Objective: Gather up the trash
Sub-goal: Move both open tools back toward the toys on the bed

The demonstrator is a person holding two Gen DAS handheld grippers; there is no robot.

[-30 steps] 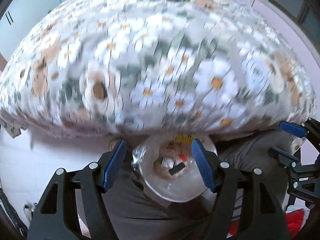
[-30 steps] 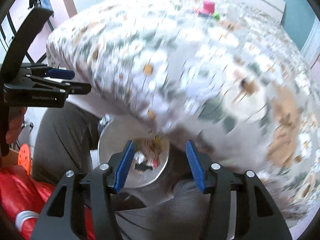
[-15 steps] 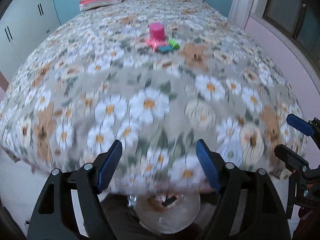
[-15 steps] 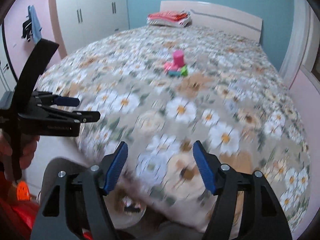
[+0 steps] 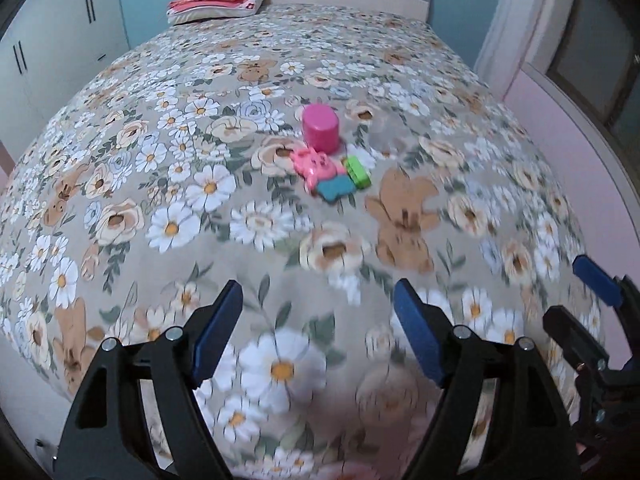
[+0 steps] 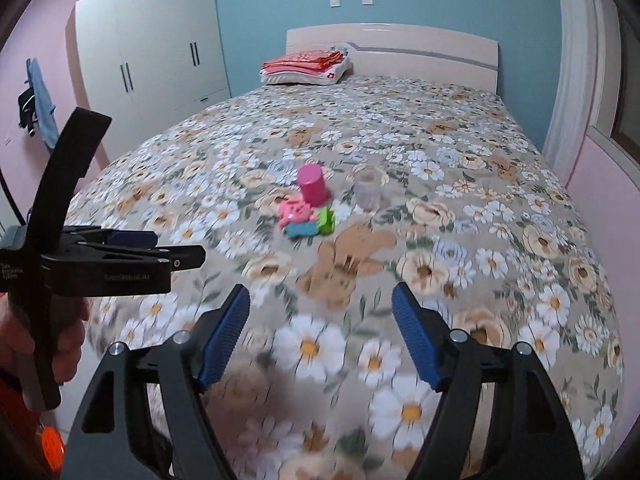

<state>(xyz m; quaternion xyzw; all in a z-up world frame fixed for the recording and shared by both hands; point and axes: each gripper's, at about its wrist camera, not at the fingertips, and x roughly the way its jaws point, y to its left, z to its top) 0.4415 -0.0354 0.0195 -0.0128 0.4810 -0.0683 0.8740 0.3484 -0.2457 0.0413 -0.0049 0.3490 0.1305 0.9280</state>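
Observation:
A small heap of bright items lies mid-bed: an upright pink cylinder [image 5: 321, 133] [image 6: 313, 189], a pink plastic piece [image 5: 316, 166] [image 6: 294, 211], a green block [image 5: 357, 172] [image 6: 327, 220] and a blue piece [image 5: 336, 191] [image 6: 302, 230]. A clear cup [image 6: 368, 191] stands just right of them. My left gripper [image 5: 318, 292] [image 6: 168, 246] hovers open over the bed's near end, well short of the heap, with nothing in it. My right gripper [image 6: 321, 294] [image 5: 580, 296] is alongside, its jaws opening with nothing between them.
The bed [image 5: 200, 184] [image 6: 500, 208] with its flowered cover fills both views. Folded red cloth on a pillow [image 5: 218, 0] [image 6: 304, 66] sits by the headboard [image 6: 400, 48]. A white wardrobe [image 6: 152, 48] stands left, a pink wall [image 6: 608, 184] right. A hand [image 6: 68, 344] grips the left tool.
Both grippers rose from beside a clear container of scraps below the bed's edge to above the bed. The container has dropped out of view and both sets of jaws stand wider.

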